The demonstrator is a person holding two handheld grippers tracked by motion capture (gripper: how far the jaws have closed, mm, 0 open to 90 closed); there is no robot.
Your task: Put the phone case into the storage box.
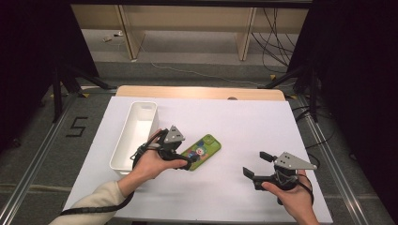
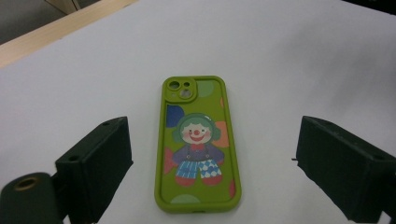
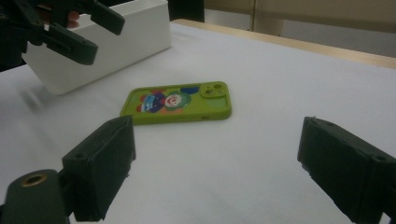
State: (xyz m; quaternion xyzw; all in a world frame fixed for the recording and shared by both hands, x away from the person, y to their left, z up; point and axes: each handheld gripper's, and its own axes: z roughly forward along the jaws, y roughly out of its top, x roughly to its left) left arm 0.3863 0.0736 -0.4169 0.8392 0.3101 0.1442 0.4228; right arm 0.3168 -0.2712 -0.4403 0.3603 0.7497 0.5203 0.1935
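White-covered table, two things lying on it.

We see a table (image 1: 225,197) under a white sheet, its wooden edge showing at the far side. A green phone case (image 1: 202,151) lies flat on it just ahead of the left tongs (image 1: 187,161), well left of the right tongs (image 1: 256,165). A white bin (image 1: 123,140) rests just left of the left tongs.

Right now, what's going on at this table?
A person holds a hand-held gripper in each hand over a white-covered table. The left hand-held gripper is lined up on a green phone case with a clown picture, lying flat; its jaws stand open on either side, not touching it. A white bin sits just left of that hand. The right hand-held gripper hovers open off to the right, holding nothing.
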